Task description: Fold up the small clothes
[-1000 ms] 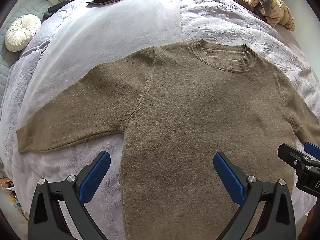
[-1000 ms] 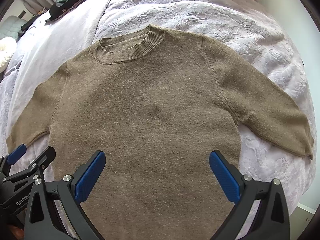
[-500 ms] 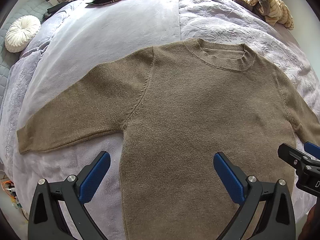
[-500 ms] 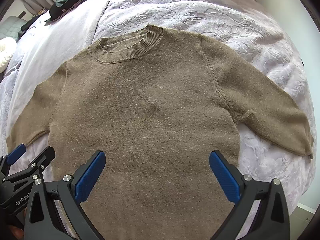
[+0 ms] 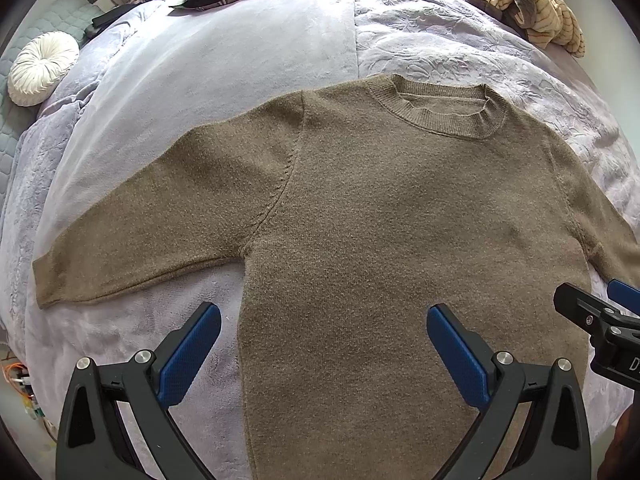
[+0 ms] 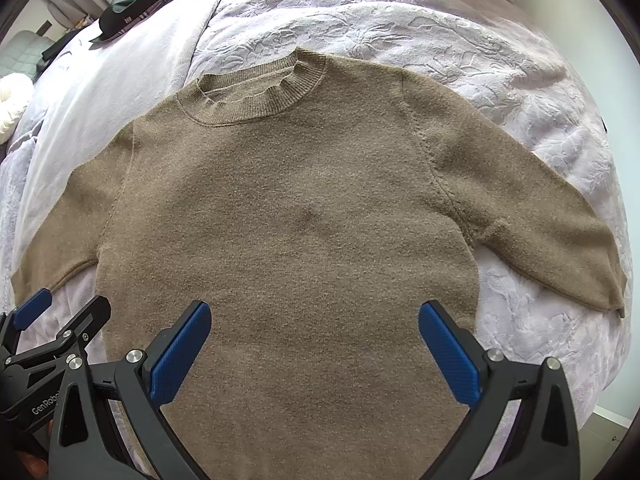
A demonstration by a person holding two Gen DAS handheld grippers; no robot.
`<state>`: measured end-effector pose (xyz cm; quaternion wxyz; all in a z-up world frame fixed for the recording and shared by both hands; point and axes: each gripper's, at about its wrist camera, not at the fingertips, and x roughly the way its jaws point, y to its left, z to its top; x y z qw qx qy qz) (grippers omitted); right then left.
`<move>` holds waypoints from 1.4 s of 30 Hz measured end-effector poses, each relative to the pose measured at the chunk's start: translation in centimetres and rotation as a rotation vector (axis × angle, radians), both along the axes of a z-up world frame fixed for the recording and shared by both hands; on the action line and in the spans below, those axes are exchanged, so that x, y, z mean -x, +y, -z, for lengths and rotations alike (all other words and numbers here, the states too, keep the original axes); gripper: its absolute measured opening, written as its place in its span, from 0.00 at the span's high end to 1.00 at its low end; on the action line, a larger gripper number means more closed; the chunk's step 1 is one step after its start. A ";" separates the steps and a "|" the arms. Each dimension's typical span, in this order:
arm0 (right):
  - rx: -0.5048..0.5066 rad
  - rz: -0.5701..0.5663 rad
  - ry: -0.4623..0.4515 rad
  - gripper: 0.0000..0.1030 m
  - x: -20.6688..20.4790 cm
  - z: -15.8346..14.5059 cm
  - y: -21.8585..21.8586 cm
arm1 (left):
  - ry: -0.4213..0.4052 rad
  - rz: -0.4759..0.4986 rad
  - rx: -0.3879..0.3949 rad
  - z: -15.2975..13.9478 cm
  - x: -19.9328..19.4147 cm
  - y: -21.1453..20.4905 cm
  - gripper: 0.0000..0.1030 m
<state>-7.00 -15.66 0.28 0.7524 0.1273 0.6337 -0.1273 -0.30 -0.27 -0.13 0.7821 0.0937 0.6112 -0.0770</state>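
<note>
We see a brown knit sweater (image 5: 380,232) lying flat and face up on the lilac bedspread (image 5: 224,80), ribbed collar (image 5: 444,114) away from us, both sleeves spread outward, the fabric smooth with no fold in it; our left gripper (image 5: 324,344) hangs over its lower left edge, fingers spread wide and holding nothing; our right gripper (image 6: 314,344) hangs over the lower body, likewise spread and empty; a white cushion (image 5: 42,68) and striped clothes (image 5: 532,8) sit well apart near the far edges.
</note>
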 end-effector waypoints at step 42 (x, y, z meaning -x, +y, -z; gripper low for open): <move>-0.012 -0.015 0.020 0.00 0.1 0.9 0.8 | -0.040 0.003 -0.038 0.3 -0.1 0.0 0.00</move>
